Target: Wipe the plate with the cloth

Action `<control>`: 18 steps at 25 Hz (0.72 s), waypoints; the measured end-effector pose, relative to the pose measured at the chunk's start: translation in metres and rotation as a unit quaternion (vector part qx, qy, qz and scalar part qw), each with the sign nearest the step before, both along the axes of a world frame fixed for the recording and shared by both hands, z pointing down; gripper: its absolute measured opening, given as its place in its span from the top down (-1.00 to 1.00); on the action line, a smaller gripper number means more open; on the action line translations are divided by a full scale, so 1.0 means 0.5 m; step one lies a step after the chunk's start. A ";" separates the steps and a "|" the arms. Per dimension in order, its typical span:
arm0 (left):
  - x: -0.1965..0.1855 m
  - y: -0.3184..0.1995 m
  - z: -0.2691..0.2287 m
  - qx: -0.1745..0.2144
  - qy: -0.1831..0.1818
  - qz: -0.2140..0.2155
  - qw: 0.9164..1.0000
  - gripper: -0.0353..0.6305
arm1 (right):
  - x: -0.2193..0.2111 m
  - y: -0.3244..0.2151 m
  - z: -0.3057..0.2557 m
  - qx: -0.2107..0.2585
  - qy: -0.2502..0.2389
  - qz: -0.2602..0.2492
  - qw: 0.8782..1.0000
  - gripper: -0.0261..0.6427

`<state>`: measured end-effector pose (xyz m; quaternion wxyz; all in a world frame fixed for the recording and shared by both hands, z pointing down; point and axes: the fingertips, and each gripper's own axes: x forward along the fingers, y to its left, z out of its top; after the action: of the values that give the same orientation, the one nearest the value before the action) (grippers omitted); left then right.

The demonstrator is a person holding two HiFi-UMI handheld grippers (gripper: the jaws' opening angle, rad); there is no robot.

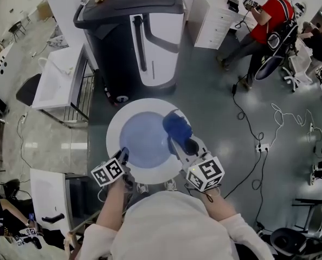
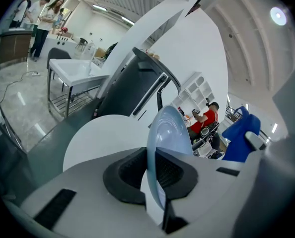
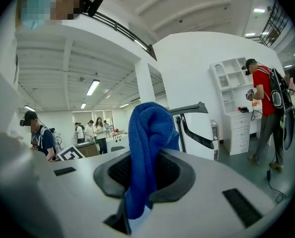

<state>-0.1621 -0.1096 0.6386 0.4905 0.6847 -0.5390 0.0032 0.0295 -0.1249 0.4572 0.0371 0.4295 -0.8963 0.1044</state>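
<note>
A light blue plate [image 1: 143, 140] is held over a round white table [image 1: 115, 124]. My left gripper [image 1: 123, 156] is shut on the plate's near left rim. In the left gripper view the plate [image 2: 163, 133] stands edge-on between the pads, close to the left gripper [image 2: 151, 166]. My right gripper [image 1: 177, 143] is shut on a bunched blue cloth [image 1: 176, 125], which sits over the plate's right edge. I cannot tell whether the cloth touches the plate. In the right gripper view the cloth [image 3: 148, 133] rises out of the right gripper [image 3: 145, 175] and hides the plate.
A tall dark grey and white machine [image 1: 136, 34] stands just beyond the table. A white desk [image 1: 57, 80] is at the left. A person in red [image 1: 268, 16] stands at the far right by white shelves. Cables and a power strip [image 1: 263, 147] lie on the floor.
</note>
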 end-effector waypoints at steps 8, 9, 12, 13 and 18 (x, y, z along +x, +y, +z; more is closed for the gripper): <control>-0.002 0.005 0.086 -0.055 0.030 -0.023 0.998 0.76 | 0.027 0.018 -0.027 0.020 -0.001 0.023 1.000 0.66; -0.002 0.002 0.095 -0.061 0.032 -0.026 0.997 0.76 | 0.029 0.017 -0.028 0.021 -0.001 0.025 0.999 0.66; -0.003 -0.003 0.118 -0.074 0.034 -0.028 0.996 0.76 | 0.041 0.018 -0.026 0.014 -0.010 0.037 0.999 0.66; -0.002 -0.004 0.125 -0.078 0.034 -0.027 0.996 0.76 | 0.046 0.019 -0.024 0.011 -0.013 0.042 0.999 0.66; -0.002 -0.015 0.159 -0.096 0.041 -0.030 0.994 0.76 | 0.060 0.018 -0.009 -0.001 -0.012 0.054 0.998 0.66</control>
<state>-0.1628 -0.1171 0.7180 0.5754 0.6177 -0.5360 0.0118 0.0594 -0.1160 0.4527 0.0216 0.4763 -0.8718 0.1123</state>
